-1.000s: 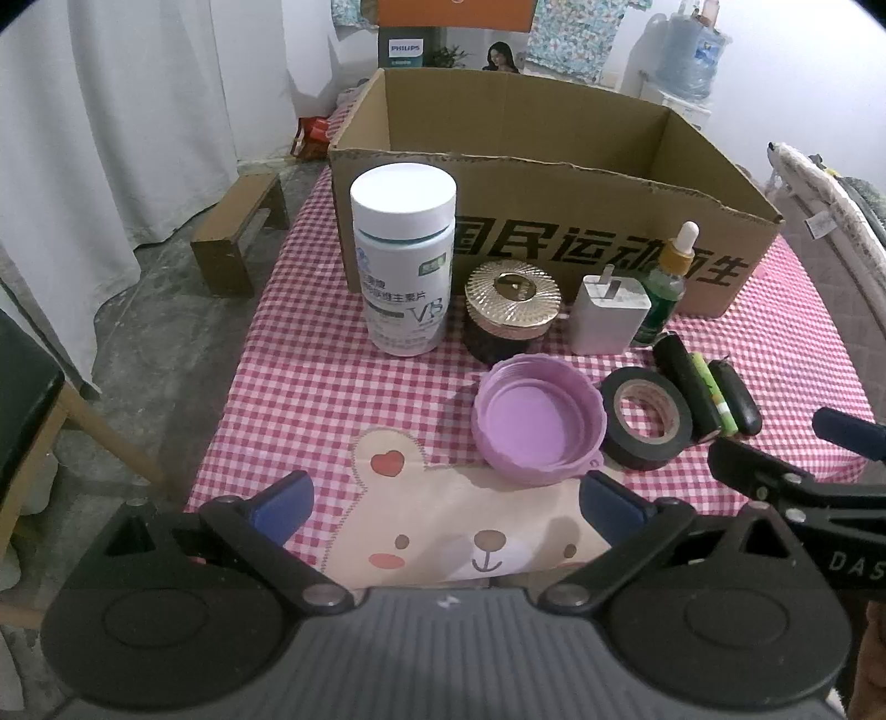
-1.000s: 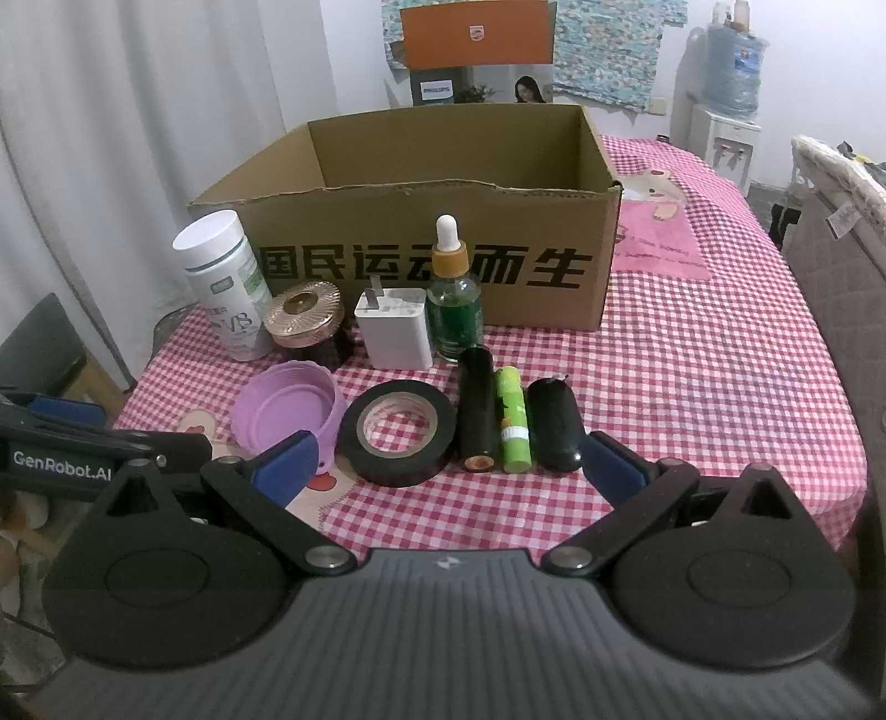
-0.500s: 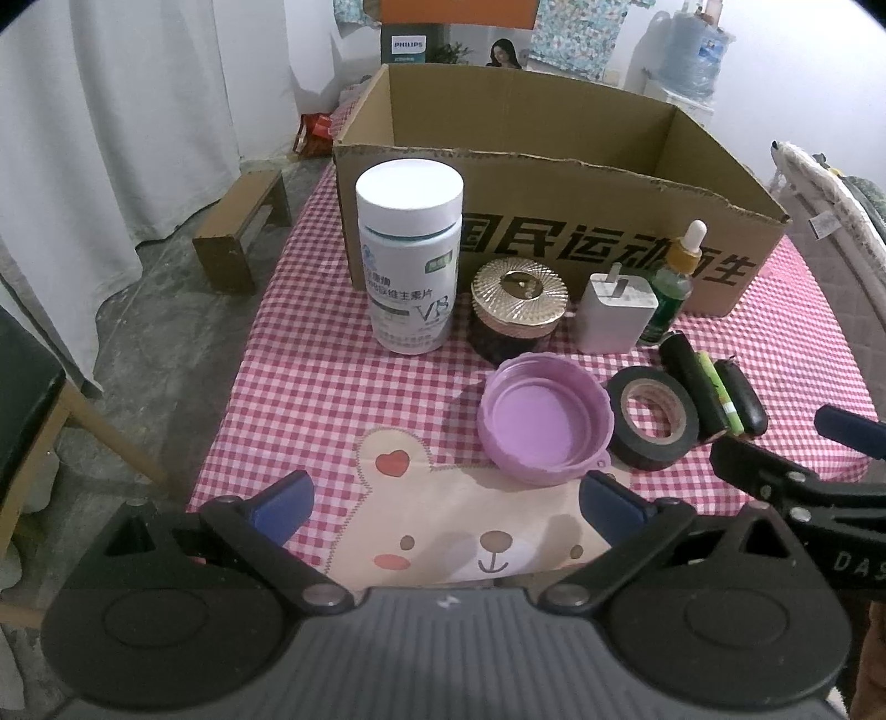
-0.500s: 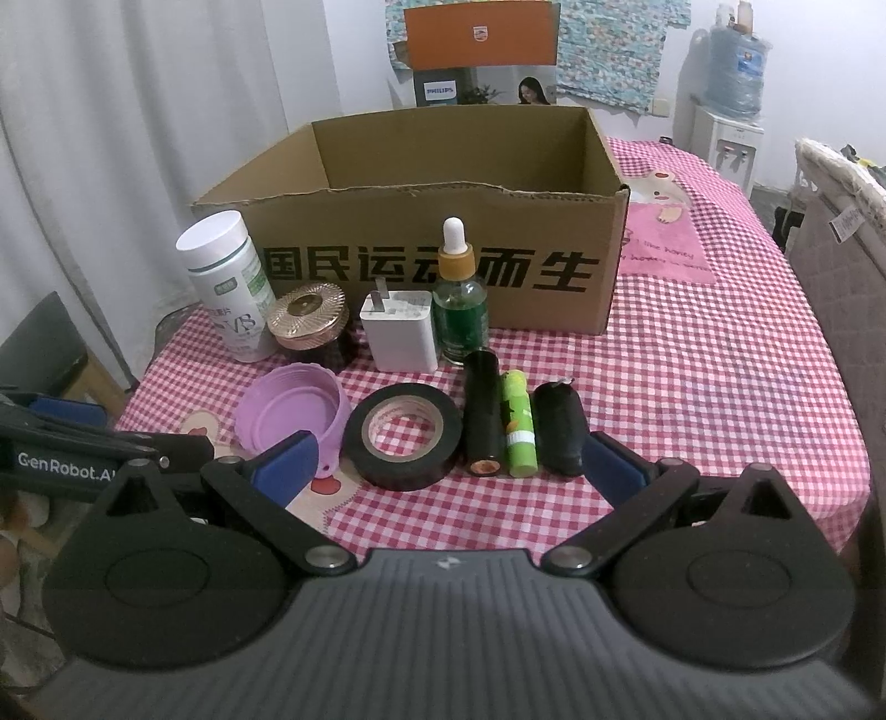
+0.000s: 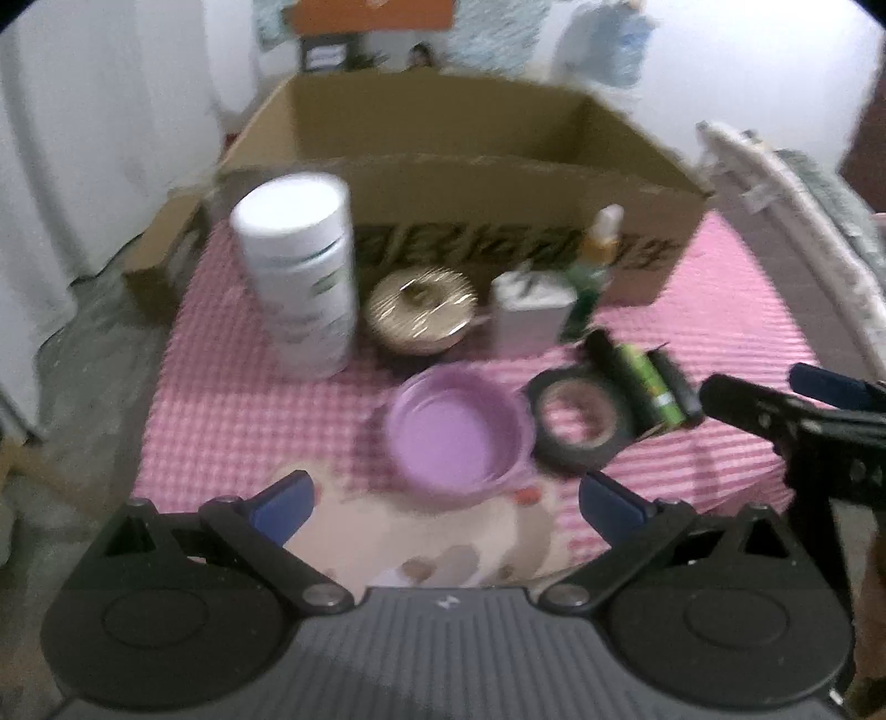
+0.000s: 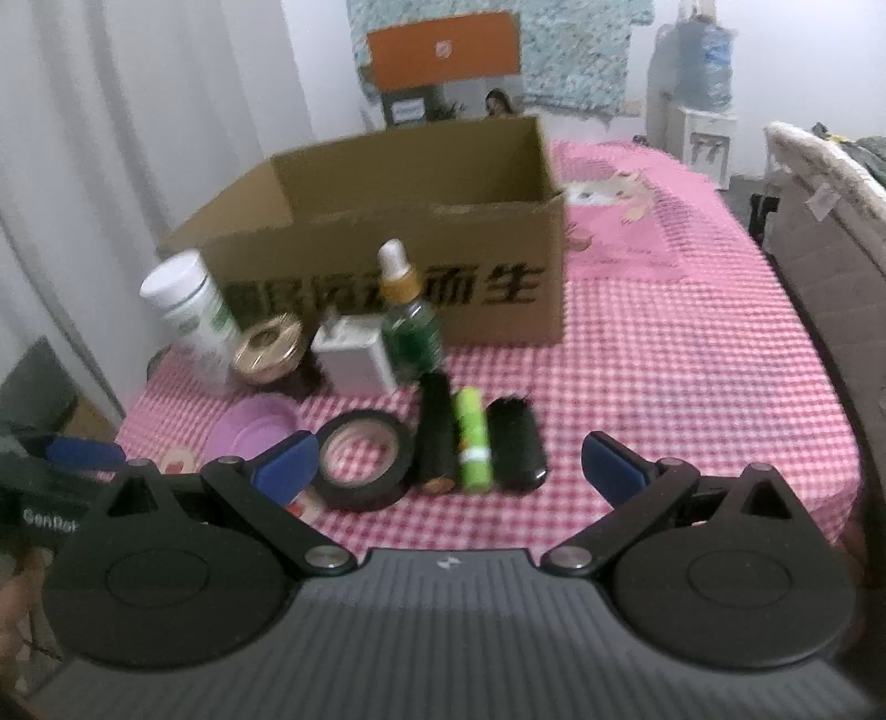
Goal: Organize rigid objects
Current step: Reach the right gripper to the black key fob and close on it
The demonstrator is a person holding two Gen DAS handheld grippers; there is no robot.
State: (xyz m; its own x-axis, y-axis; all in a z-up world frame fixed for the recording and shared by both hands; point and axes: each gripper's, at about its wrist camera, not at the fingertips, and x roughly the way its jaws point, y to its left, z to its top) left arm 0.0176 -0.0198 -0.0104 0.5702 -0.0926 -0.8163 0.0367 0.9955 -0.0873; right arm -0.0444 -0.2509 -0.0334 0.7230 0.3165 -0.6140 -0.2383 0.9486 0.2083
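An open cardboard box [image 5: 498, 221] [image 6: 421, 232] stands at the back of the pink checked table. In front of it stand a white pill bottle [image 5: 296, 277] [image 6: 191, 315], a gold-lidded jar [image 5: 421, 313] [image 6: 268, 351], a white charger [image 5: 529, 324] [image 6: 354, 360] and a green dropper bottle [image 5: 595, 266] [image 6: 407, 315]. Nearer lie a purple lid [image 5: 457, 437] [image 6: 252, 429], a black tape roll [image 5: 578, 418] [image 6: 362, 459], a black tube [image 6: 437, 437], a green tube [image 6: 473, 440] and a black case [image 6: 515, 443]. My left gripper [image 5: 446, 501] is open and empty before the lid. My right gripper [image 6: 451, 462] is open and empty over the tubes.
A white curtain [image 6: 138, 138] hangs on the left. A padded chair [image 6: 830, 232] stands to the right of the table. A water dispenser [image 6: 700, 94] and an orange box [image 6: 443, 50] are at the back. The right side of the tablecloth [image 6: 692, 360] is bare.
Both views have shifted and blurred. The left gripper has swung right and moved closer to the purple lid. The right gripper has moved forward over the tubes. Both stay open.
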